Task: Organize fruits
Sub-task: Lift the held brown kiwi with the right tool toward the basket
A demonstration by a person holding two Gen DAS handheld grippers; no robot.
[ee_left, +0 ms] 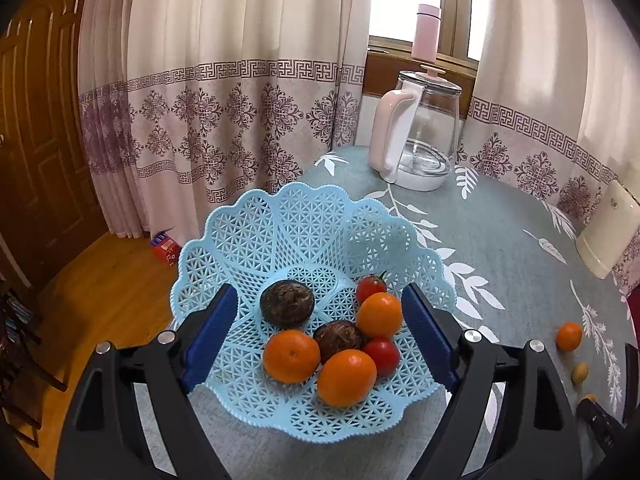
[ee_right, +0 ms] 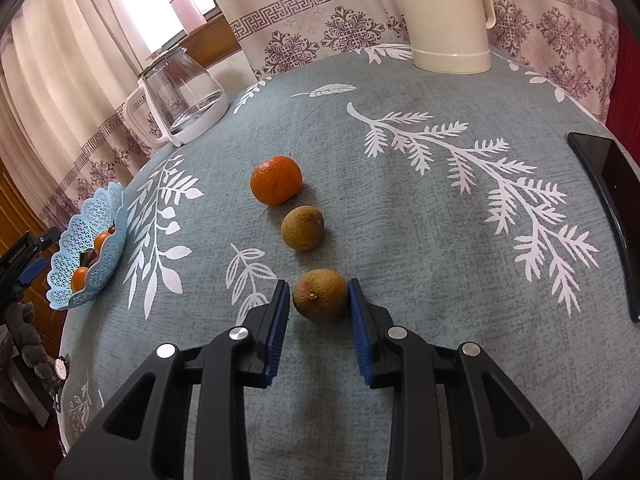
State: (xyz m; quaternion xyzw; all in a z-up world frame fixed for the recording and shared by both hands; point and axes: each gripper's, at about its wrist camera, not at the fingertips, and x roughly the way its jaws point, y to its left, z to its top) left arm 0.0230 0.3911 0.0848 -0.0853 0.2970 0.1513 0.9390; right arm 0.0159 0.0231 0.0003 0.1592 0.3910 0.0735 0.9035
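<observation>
3 fruits left on cloth (ee_right: 400, 220); right gripper (ee_right: 319, 294) fingers apart around nearest longan (ee_right: 320, 295); left gripper (ee_left: 320, 312) spread wide over basket (ee_left: 256, 236) at cloth's edge.

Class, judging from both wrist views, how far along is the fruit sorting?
Done: the blue basket holds three oranges, two tomatoes and two dark brown fruits. In hand: the right gripper, jaws open, brackets the nearest brown fruit without lifting it. Left: that fruit, the second brown fruit and the loose orange.
</observation>
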